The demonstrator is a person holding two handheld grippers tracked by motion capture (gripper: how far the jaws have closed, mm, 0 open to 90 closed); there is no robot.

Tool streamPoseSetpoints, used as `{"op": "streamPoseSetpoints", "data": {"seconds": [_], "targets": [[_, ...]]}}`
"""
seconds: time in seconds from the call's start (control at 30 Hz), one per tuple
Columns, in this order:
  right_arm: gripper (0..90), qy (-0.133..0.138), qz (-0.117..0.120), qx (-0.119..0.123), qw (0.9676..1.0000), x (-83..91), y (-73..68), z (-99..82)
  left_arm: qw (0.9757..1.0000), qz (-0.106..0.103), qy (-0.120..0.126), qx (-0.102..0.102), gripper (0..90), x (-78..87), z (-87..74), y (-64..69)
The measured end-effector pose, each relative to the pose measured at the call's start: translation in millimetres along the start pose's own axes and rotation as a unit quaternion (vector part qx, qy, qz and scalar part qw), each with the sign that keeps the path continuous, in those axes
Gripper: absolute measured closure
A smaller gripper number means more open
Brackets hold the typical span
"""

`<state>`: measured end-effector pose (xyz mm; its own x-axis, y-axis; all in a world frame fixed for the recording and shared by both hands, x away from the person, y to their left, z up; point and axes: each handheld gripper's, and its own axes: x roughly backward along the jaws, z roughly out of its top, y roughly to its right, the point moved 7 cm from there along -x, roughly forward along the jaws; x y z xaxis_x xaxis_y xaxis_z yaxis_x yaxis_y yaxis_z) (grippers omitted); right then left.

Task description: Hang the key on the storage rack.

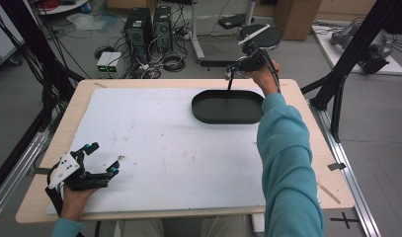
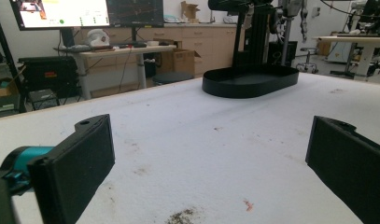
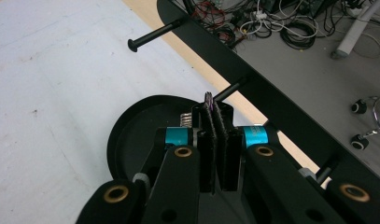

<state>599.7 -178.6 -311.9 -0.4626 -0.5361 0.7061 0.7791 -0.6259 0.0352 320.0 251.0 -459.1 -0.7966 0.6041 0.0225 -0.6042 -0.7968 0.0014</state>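
1 black tray (image 1: 228, 112), 2 grippers: left (image 1: 100, 159), right (image 1: 231, 74).

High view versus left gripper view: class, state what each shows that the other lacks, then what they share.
High view: the teal sleeve, the right gripper by the black tray's far rim, computer towers on the floor. Left gripper view: monitors on a desk behind the table. Shared: the black tray, the white mat, the open left gripper.

was def a lab, PC towers (image 1: 148, 27) on floor, cable mess (image 1: 161, 63), monitors (image 2: 87, 11), metal rig frames (image 1: 346, 64)
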Motion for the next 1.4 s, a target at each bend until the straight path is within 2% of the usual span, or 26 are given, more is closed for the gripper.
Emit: {"op": "streamPoseSetpoints", "data": {"seconds": [0.07,0.17,0.27,0.43,0.53,0.63,0.77,0.8,0.87,0.93,1.0,1.07,1.13,1.17,1.2,1.27,1.3,1.33,1.37,1.4], "targets": [[88.7,0.002,0.0,0.003,1.0,-0.9,0.9,0.3,1.0,-0.001,-0.001,0.0,1.7,0.1,-0.1,0.0],[88.6,0.001,0.002,-0.007,1.0,-1.2,1.9,-0.7,1.0,0.0,0.0,0.0,1.7,0.0,0.0,0.1],[88.5,0.007,0.001,0.004,1.0,-2.7,3.9,-0.3,1.0,-0.001,-0.001,0.0,1.7,0.1,-0.1,-0.1],[87.2,0.007,-0.001,0.002,1.0,-4.0,5.3,-1.1,1.0,-0.001,-0.001,0.0,1.7,0.2,-0.1,0.0],[86.1,0.005,-0.003,0.009,0.9999,-5.6,7.0,-2.4,1.0,-0.001,-0.001,0.0,1.7,0.2,-0.1,0.0],[84.5,0.011,-0.007,-0.003,0.9999,-2.0,8.4,-2.4,1.0,-0.002,-0.002,0.0,1.7,0.2,-0.2,0.1],[83.3,0.009,-0.007,0.009,0.9999,0.5,9.2,-3.8,1.0,-0.002,0.0,0.002,1.7,-0.4,0.0,0.4],[82.6,0.008,-0.008,0.002,0.9999,2.1,8.4,-4.1,1.0,-0.001,0.0,0.001,1.7,-0.5,0.0,0.2],[80.0,0.016,-0.009,0.001,0.9998,5.7,8.0,-3.1,1.0,-0.001,-0.001,0.002,1.7,-0.4,-0.1,0.3],[73.8,0.017,-0.01,0.001,0.9998,8.6,5.8,-2.6,1.0,-0.001,-0.002,0.001,1.7,-0.2,-0.1,0.0],[58.3,0.021,-0.015,0.005,0.9997,12.9,2.7,-1.6,1.0,-0.002,-0.001,0.003,1.7,-0.1,0.0,0.0],[30.9,0.029,-0.023,-0.003,0.9993,18.3,-1.8,-0.1,1.0,-0.002,0.0,0.005,1.7,-0.1,0.0,-0.1],[14.9,0.034,-0.031,-0.011,0.9989,24.2,-7.2,0.6,1.0,-0.003,0.001,0.005,1.7,0.1,0.1,-0.3],[9.9,0.042,-0.035,-0.017,0.9984,28.6,-11.9,1.1,1.0,-0.003,0.001,0.005,1.7,0.1,0.1,-0.3],[9.5,0.064,-0.036,-0.017,0.9972,35.5,-18.1,2.1,1.0,-0.004,0.002,0.005,1.7,0.0,0.1,-0.3],[0.7,0.099,-0.022,-0.018,0.9947,45.2,-29.2,1.3,1.0,-0.005,0.002,0.006,1.7,-0.1,0.1,-0.4],[0.4,0.105,-0.014,-0.022,0.9941,48.5,-33.8,-0.6,1.0,-0.005,0.001,0.006,1.7,-0.1,0.1,-0.5],[0.5,0.101,-0.006,-0.022,0.9947,52.8,-40.1,-5.2,1.0,-0.004,0.001,0.006,1.7,-0.1,0.1,-0.6],[0.4,0.098,-0.005,-0.015,0.995,57.3,-45.9,-9.9,1.0,-0.005,0.001,0.007,1.7,0.0,0.1,-0.4],[0.4,0.106,-0.012,-0.006,0.9942,62.1,-50.3,-14.0,1.0,-0.005,0.001,0.007,1.7,0.0,0.1,-0.4]]}}
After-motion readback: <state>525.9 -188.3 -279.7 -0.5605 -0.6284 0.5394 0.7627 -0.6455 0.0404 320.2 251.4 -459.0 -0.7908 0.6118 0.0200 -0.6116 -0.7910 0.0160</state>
